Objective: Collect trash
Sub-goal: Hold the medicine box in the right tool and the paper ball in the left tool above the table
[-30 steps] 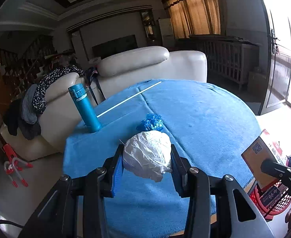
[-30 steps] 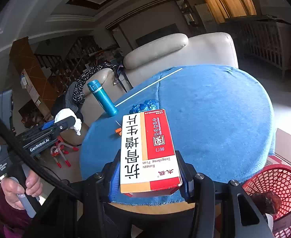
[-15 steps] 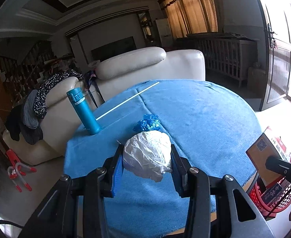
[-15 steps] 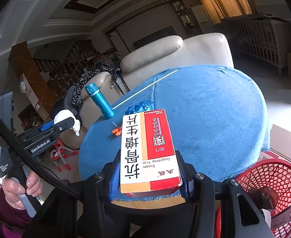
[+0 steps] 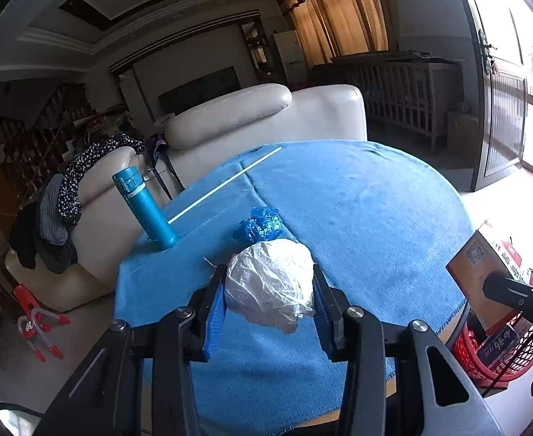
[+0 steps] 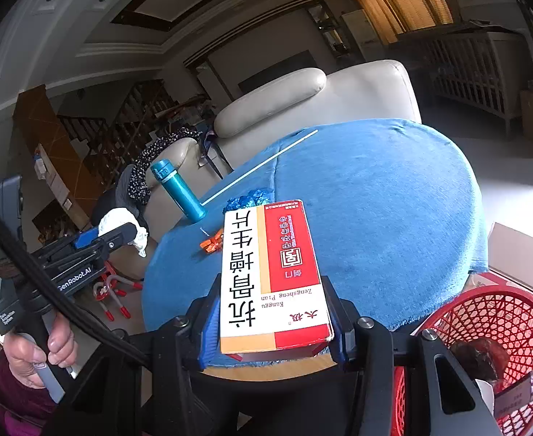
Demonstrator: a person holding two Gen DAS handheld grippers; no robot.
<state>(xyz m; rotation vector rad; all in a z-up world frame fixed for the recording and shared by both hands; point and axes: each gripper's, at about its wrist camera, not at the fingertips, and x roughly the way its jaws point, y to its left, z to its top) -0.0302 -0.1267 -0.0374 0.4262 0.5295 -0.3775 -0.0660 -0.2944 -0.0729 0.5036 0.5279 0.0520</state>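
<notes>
Both loaded: left gripper (image 5: 269,285) squeezes a white wad (image 5: 271,283), right gripper (image 6: 272,303) clamps a box (image 6: 272,272). Basket (image 6: 499,312) sits lower right, probably the next drop.

Crumpled white plastic wad (image 5: 272,283) and red-and-white medicine box (image 6: 272,276) are held above the blue-clothed table.

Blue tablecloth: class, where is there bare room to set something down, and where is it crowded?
Bare: the wide stretch of blue tablecloth right of the white stick, towards the sofa. Crowded: the left edge, with teal flask, crumpled blue wrapper and orange wrapper.
</notes>
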